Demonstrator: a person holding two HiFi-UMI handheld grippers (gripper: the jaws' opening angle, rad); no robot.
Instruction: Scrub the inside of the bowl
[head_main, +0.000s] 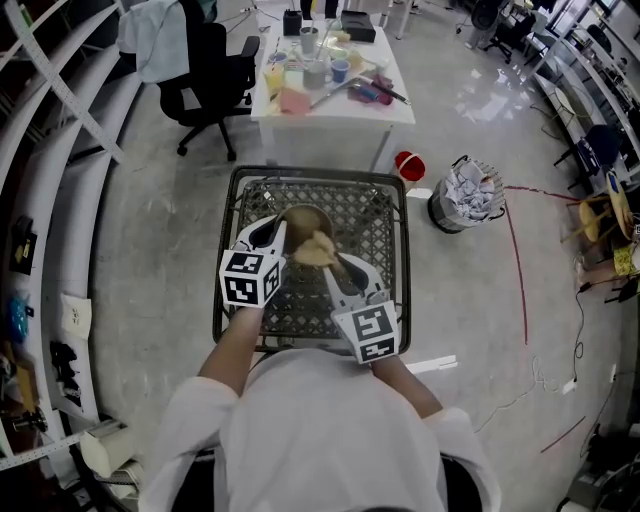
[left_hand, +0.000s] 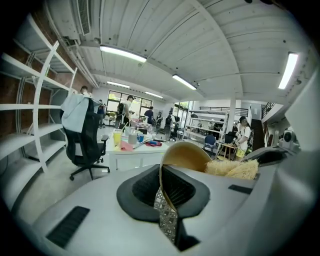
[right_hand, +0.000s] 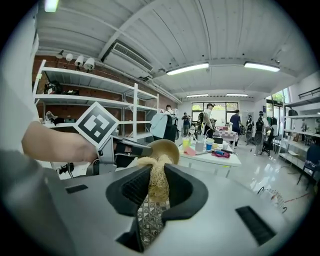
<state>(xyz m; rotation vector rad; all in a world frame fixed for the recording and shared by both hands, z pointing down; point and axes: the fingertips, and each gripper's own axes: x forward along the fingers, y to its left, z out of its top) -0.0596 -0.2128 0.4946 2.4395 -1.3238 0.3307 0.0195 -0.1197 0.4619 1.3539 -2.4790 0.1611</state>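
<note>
A tan bowl (head_main: 303, 222) is held up above a black wire basket (head_main: 385, 225). My left gripper (head_main: 281, 233) is shut on the bowl's rim, and in the left gripper view the thin wall of the bowl (left_hand: 186, 156) runs between the closed jaws. My right gripper (head_main: 328, 264) is shut on a straw-coloured fibre scrubber (head_main: 316, 250), which rests against the inside of the bowl. In the right gripper view the scrubber (right_hand: 155, 180) rises from the jaws to the bowl (right_hand: 169, 148). From the left gripper the scrubber (left_hand: 233, 169) shows just right of the bowl.
A white table (head_main: 395, 105) with cups and cloths stands beyond the basket. A black office chair (head_main: 205, 70) is to its left. At the right are a small red container (head_main: 408, 165) and a bin of crumpled paper (head_main: 467, 195). White shelving (head_main: 40, 180) lines the left side.
</note>
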